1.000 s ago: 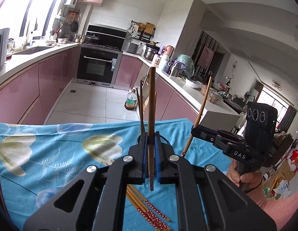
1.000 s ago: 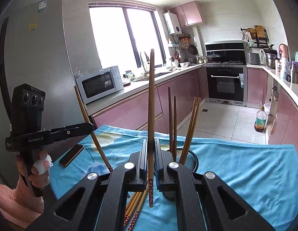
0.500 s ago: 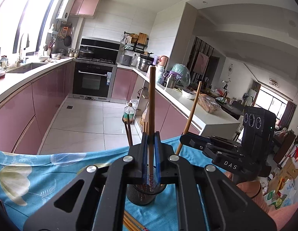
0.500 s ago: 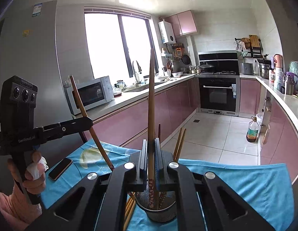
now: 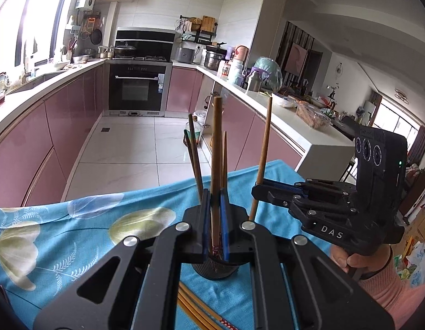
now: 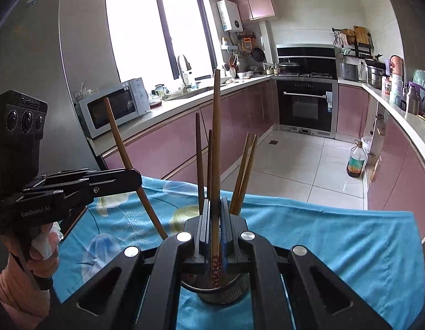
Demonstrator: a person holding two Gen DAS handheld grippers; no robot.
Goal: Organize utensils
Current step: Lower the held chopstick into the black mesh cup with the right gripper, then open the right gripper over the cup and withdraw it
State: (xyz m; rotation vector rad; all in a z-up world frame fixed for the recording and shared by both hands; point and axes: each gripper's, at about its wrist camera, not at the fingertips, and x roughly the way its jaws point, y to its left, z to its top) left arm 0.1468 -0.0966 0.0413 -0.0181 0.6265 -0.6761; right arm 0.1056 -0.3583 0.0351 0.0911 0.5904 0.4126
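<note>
Directly ahead, my left gripper (image 5: 214,217) is clamped on a long brown wooden chopstick (image 5: 216,165), upright over the round black mesh utensil holder (image 5: 215,268) on the blue floral tablecloth (image 5: 75,228). My right gripper (image 6: 214,228), at three o'clock from it, pinches a second brown chopstick (image 6: 215,151), patterned tip inside the holder. More loose chopsticks (image 5: 198,308) lie at six o'clock.

Both chopsticks, once hanging over the loose pile, now dip their patterned tips into the mesh holder (image 6: 222,293) below the fingers.
</note>
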